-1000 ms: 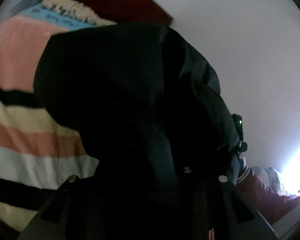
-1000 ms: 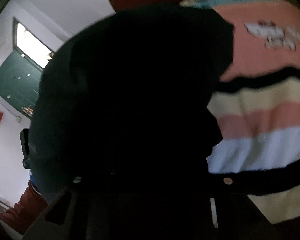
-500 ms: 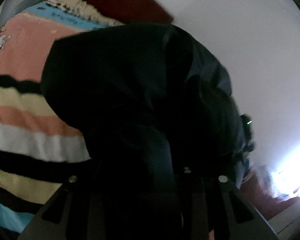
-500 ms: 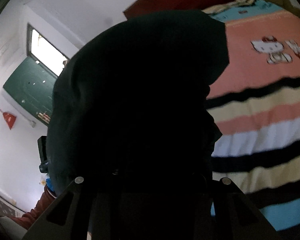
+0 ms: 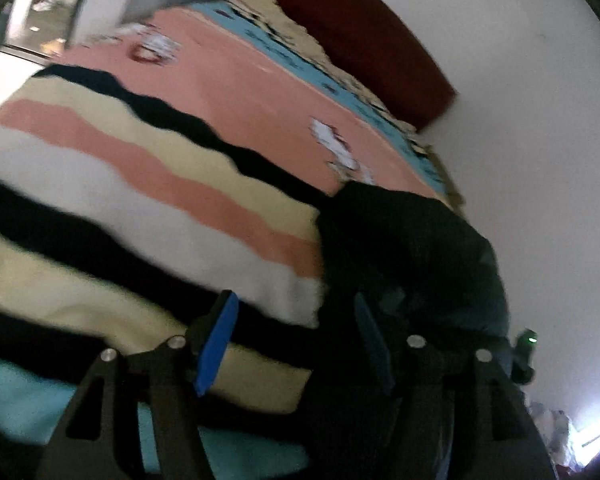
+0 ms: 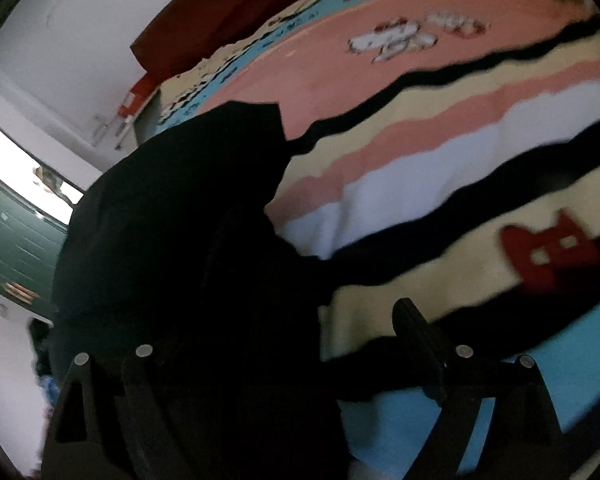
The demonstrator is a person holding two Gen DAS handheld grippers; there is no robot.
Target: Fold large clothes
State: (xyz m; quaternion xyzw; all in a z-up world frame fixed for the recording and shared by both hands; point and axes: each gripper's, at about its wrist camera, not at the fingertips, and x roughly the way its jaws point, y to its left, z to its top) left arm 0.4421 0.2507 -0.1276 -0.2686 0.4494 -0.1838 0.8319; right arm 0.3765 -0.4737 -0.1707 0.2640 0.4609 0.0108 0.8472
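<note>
So the black garment is lying in a heap on the striped blanket covering the bed, over by the wall-side edge. Left hand-held gripper has just been opening, blue pads apart, nothing pinched between them. Right hand-held gripper has just spread wide too; the dark cloth covers its left finger, but no pad presses on it.

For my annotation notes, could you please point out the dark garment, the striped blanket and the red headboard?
dark garment (image 6: 172,240), right wrist view, middle of the cloth.
striped blanket (image 5: 148,168), left wrist view, pink stripe.
red headboard (image 5: 364,28), left wrist view, its face.
</note>
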